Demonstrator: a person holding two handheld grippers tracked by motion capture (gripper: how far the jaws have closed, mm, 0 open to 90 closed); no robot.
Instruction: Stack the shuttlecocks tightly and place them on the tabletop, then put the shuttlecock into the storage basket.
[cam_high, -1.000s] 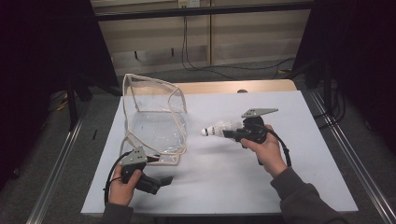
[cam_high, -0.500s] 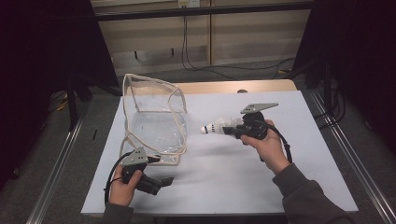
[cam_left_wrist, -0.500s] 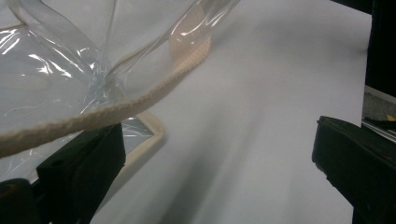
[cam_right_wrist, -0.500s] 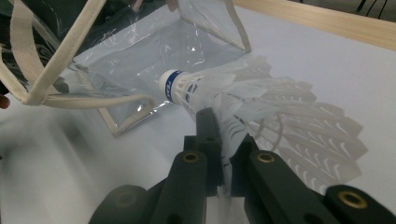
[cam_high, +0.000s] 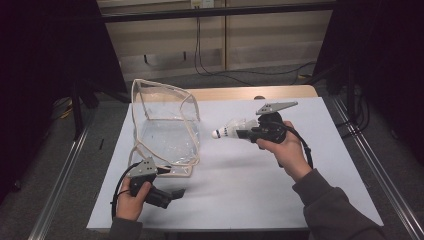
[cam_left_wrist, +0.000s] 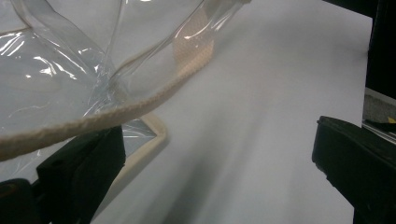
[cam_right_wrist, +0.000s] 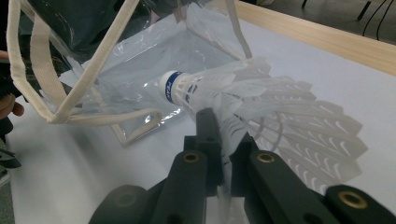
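The shuttlecock (cam_high: 230, 130) is held above the white surface (cam_high: 240, 195), right of centre, cork end pointing left toward the clear bag (cam_high: 165, 127). The right gripper (cam_high: 247, 132) pinches its feather skirt, fingers narrow and clamped on it. The bag stands at the left. Near it, the left gripper (cam_high: 175, 193) has its fingers spread wide, one under the bag's cream trim.

Right claw (cam_high: 246, 134) clamped, raised; left claw (cam_high: 175, 194) seemingly agape, low.
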